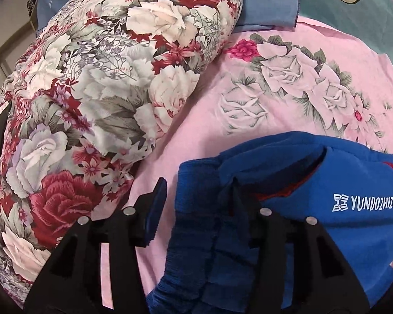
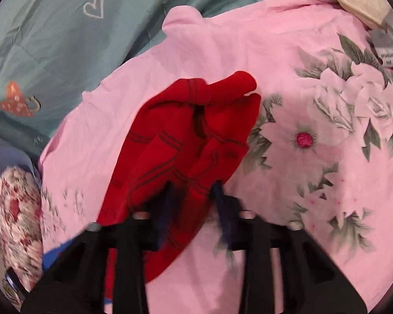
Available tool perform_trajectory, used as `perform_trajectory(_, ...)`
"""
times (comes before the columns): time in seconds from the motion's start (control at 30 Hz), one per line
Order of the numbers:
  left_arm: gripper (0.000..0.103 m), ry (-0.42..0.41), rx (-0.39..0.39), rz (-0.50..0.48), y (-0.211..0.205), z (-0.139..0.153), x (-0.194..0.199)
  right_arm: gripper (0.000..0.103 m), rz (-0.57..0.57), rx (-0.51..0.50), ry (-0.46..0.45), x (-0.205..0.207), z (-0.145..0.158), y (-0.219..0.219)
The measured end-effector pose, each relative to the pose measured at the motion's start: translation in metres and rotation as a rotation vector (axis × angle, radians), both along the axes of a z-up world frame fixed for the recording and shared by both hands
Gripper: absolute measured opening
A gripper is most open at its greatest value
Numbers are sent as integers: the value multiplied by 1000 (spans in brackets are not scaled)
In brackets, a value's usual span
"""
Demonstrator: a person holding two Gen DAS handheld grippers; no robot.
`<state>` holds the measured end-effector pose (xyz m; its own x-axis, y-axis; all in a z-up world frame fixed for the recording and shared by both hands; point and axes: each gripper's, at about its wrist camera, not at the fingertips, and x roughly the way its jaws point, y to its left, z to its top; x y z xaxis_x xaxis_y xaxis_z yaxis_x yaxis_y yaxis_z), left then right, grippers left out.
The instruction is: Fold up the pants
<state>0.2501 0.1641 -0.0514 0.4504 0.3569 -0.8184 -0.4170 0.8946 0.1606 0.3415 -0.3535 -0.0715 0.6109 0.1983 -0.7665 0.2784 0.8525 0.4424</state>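
Note:
The pants are blue [image 1: 327, 183] with white lettering and a ribbed waistband, and red [image 2: 186, 136] with dark lines at the other end. They lie on a pink floral sheet [image 1: 249, 110]. In the left wrist view my left gripper [image 1: 196, 204] stands open at the waistband. Its right finger is buried in a blue fold, and its left fingertip [image 1: 156, 206] stands clear of the cloth over the sheet. In the right wrist view my right gripper [image 2: 192, 198] is shut on the bunched red cloth, which spreads out ahead of the fingers.
A big rolled floral quilt [image 1: 91, 99] lies left of the pants. A teal blanket [image 2: 65, 39] with printed shapes covers the far side of the bed, beside a blue pillow [image 1: 269, 2]. Pink sheet [image 2: 301, 157] stretches to the right of the red cloth.

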Motion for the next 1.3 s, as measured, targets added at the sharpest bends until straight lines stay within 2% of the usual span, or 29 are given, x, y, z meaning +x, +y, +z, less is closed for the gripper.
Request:
perform_trajectory(0.1, 43, -6, -17, -4, 1, 0, 0, 3, -63, 1, -30, -17, 17, -12)
perform_trajectory(0.2, 42, -13, -32, -10, 2, 2, -2, 2, -130, -110, -66, -66, 47, -23)
perform_trajectory(0.3, 42, -7, -43, -39, -2, 0, 1, 3, -177, -154, -29, -117, 45, -34)
perform_trajectory(0.33, 42, -1, -38, -46, -4, -2, 3, 8, -175, -214, 24, -126, 36, -36)
perform_trajectory(0.37, 42, 1, -26, -47, -6, -3, 4, 17, -166, -290, 115, -130, 23, -38)
perform_trajectory(0.4, 42, 6, -13, -51, -8, -5, 5, 27, -151, -316, 182, -133, 13, -41)
perform_trajectory(0.43, 42, 7, -10, -53, -8, -5, 5, 27, -144, -300, 212, -139, 8, -46)
perform_trajectory(0.5, 44, 2, -21, -58, -8, -2, 3, 29, -158, -291, 129, -151, 23, -48)
perform_trajectory(0.53, 45, -4, -32, -58, -7, 2, 0, 44, -139, -345, 65, -152, 38, -42)
perform_trajectory(0.6, 48, -35, -45, -67, -8, 12, -7, 64, -97, -405, -14, -142, 54, -32)
perform_trajectory(0.67, 57, -65, -31, -79, -11, 24, -16, 64, -59, -411, -35, -121, 55, -33)
perform_trajectory(0.77, 58, -79, -21, -79, -14, 34, -28, 64, -1, -424, -5, -85, 40, -34)
perform_trajectory(0.87, 64, -100, -55, -89, -17, 42, -43, 64, 99, -471, -57, -66, 36, -16)
perform_trajectory(0.93, 67, -110, -71, -98, -20, 42, -51, 64, 207, -508, -28, -54, 28, 1)
perform_trajectory(0.97, 69, -111, -75, -101, -21, 40, -53, 64, 245, -558, 6, -48, 21, 9)
perform_trajectory(1.0, 69, -112, -80, -104, -22, 37, -53, 64, 270, -616, 30, -45, 15, 15)
perform_trajectory(1.03, 69, -112, -86, -110, -23, 33, -52, 51, 292, -639, 51, -44, 9, 17)
perform_trajectory(1.07, 69, -112, -90, -117, -24, 29, -50, 33, 310, -633, 75, -41, 3, 16)
perform_trajectory(1.1, 69, -108, -91, -132, -27, 24, -47, 4, 338, -548, 81, -39, 1, 12)
perform_trajectory(1.13, 69, -98, -87, -139, -28, 20, -44, 2, 329, -514, 86, -36, 3, 7)
perform_trajectory(1.2, 69, -87, -88, -147, -30, 14, -39, 2, 283, -582, 37, -33, 14, 5)
perform_trajectory(1.3, 69, -100, -80, -154, -33, 12, -36, 2, 197, -558, -10, -21, 24, -2)
